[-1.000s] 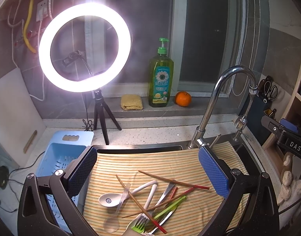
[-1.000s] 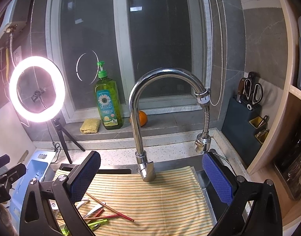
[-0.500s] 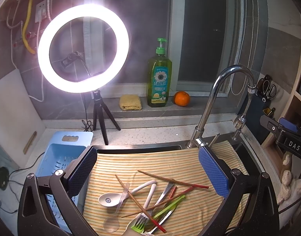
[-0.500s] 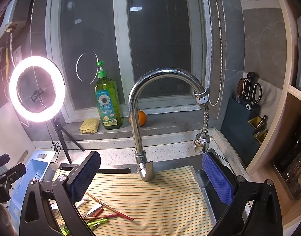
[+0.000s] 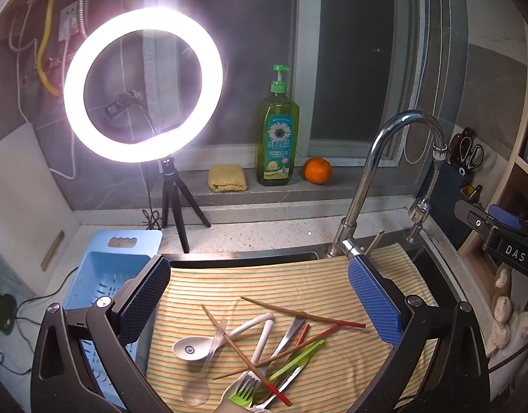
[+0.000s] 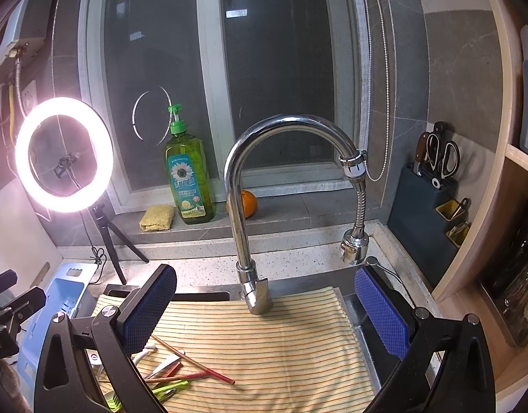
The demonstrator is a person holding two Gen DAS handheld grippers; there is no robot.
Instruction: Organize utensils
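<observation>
Both grippers idle, jaws wide apart, nothing held: left gripper [image 5: 258, 296] hangs over the utensil pile, right gripper [image 6: 265, 309] sits further right over bare cloth, near the tap [image 6: 250, 206]

Utensils lie in one crossed heap on the striped cloth [image 5: 298, 275] covering the sink. Blue basket [image 5: 105, 268] sits just left of the cloth, likely the drop spot

Handling, my read:
- chopsticks [image 5: 300, 314]: thin, stiff, light, round-ish so they'll roll. The top one lies across the far edge of the heap with its ends free; pinch near mid-length so it doesn't pivot
- white spoon [image 5: 191, 347]: looks ceramic or melamine, smooth, heaviest piece, treat as chippable. Grab the handle, not the bowl; a chopstick crosses the handle, so clear that first
- clear plastic spoon [image 5: 208, 354]: very light, flexes, low contrast, easy to miss
- metal fork [image 5: 250, 383]: stiff, slick, buried under sticks near the bottom edge, take late
- green fork [image 5: 239, 395]: light plastic, partly cut off by the frame

Everything lies flat on soft cloth, so jaws have to press down into the fabric; risk of pinching cloth along with the stick, or dragging neighbours. Work top-down
</observation>
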